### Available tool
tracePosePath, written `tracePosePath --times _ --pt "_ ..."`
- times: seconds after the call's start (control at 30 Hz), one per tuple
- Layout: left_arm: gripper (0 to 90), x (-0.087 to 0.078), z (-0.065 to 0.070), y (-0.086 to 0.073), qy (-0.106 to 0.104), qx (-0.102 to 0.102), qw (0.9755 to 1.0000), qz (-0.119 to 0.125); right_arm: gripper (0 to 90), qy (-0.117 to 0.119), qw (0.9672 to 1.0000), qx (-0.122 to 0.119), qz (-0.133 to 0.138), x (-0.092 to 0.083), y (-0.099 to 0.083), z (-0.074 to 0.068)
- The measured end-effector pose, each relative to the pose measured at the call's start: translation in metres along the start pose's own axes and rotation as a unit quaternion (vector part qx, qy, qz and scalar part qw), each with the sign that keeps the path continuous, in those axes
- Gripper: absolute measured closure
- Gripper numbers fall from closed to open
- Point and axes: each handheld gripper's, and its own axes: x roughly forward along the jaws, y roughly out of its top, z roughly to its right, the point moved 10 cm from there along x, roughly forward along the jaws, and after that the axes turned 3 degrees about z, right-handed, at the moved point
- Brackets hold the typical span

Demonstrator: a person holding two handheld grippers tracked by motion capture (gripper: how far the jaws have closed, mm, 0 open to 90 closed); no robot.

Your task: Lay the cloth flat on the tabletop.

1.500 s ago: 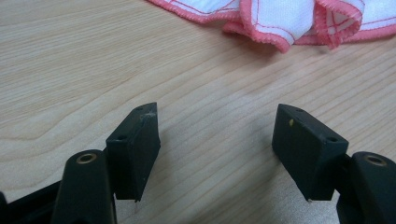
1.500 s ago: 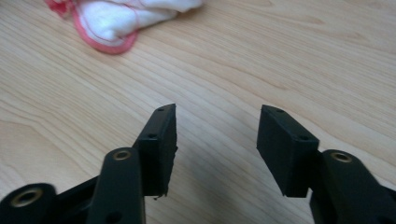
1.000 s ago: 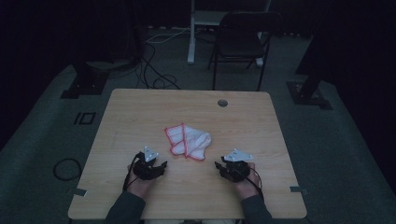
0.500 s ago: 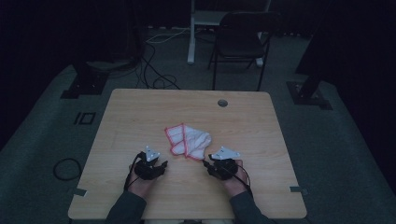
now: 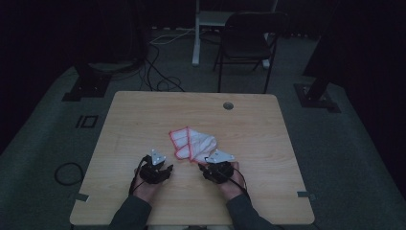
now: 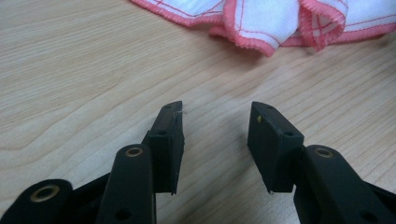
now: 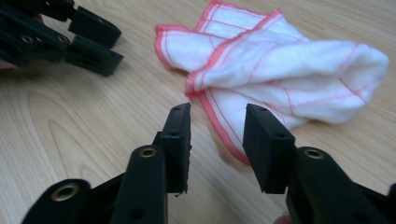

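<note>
Cloth: a white cloth with pink stitched edges [image 5: 192, 143] lies crumpled and partly folded near the middle of the desk [image 5: 143, 110], a little toward the person's edge; no claw holds it.

Right claw: the right claw [image 7: 215, 122] has slid across the desk toward the cloth since a second ago, from well off to the right to just at the cloth's near right hem. Its jaws stand parted and grip nothing; in the right gripper view the pink hem runs between the two tips, but the pads do not press on it.

Left claw: the left claw [image 6: 215, 116] has kept its place near the person's edge, short of the cloth's left part. Its jaws have just been closing, yet a clear gap remains and only bare wood shows between them.

Meaning: the right side looks ready to pinch the near hem; the left is still apart from the fabric and would have to advance before both can lift or spread it.

Risk: a pinch may catch several layers of the fold at once.
</note>
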Motion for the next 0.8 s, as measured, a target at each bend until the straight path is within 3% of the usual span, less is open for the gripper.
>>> tracePosePath --times 0.37,0.8 --pt "59.6 0.003 0.003 0.010 0.002 0.006 1.0000 0.003 58.6 0.001 1.0000 -0.008 0.003 0.018 0.016 -0.011" --pt "59.5 0.008 0.002 0.027 0.011 0.006 0.9998 0.018 54.9 -0.005 0.9999 -0.011 -0.001 0.036 0.025 -0.008"
